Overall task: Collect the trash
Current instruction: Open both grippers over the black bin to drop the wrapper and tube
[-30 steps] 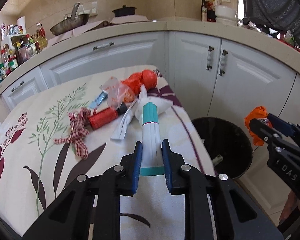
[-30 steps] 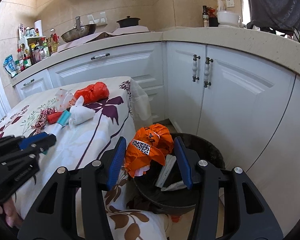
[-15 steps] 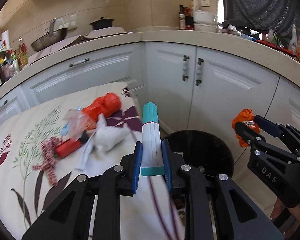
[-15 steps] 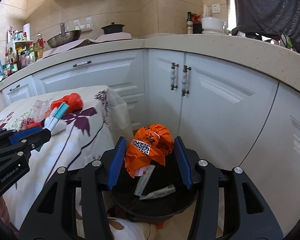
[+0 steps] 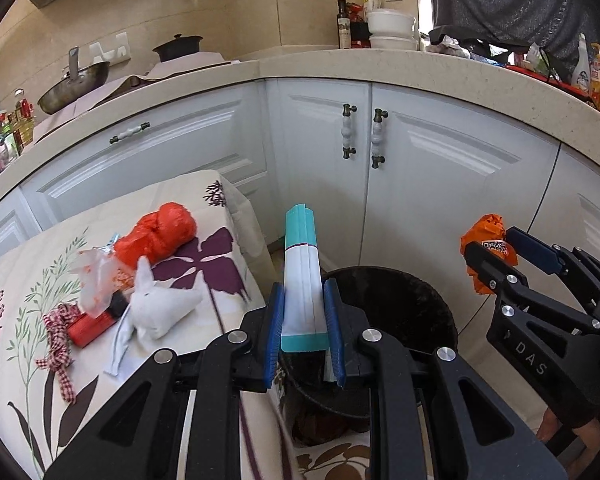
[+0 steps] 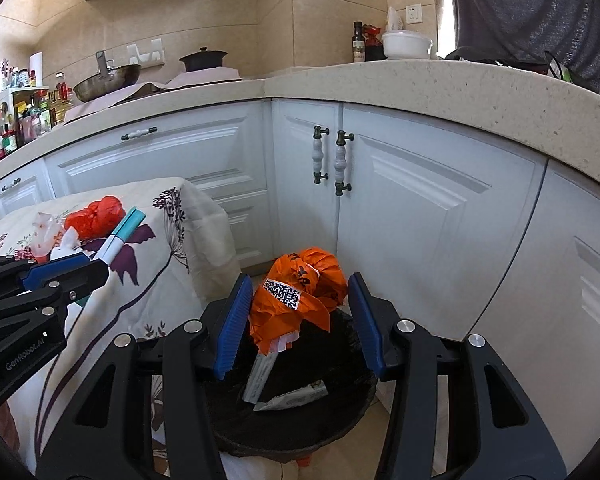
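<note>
Both grippers are loaded and at the black bin [image 6: 292,412], which stands on the floor off the table's corner, in front of the white corner cabinets.

The right gripper [image 6: 300,320] has its jaws about half apart, pressed on a crumpled orange plastic bag [image 6: 300,292] with a printed code label. The bag hangs directly above the bin's mouth, so the drop is straight down. This hand looks the nearer to release.

The left gripper [image 5: 305,320] has its jaws narrow, clamped on a flat white pouch with teal ends [image 5: 302,280]. The pouch's long axis runs forward along the fingers, its far end tipped up. The bin sits just ahead and to the right of it, its near rim under the fingertips (probably needs a small shift right first).

Bin: round, dark, matte, already holding flat paper wrappers [image 6: 288,396].

Left on the floral tablecloth [image 5: 28,280] near its cabinet-side corner: a red knotted plastic bag [image 5: 156,236], a soft white tissue wad [image 5: 160,308], a clear crinkly film piece [image 5: 96,280], a red cylinder [image 5: 88,328] and a checked ribbon [image 5: 58,340].
</note>
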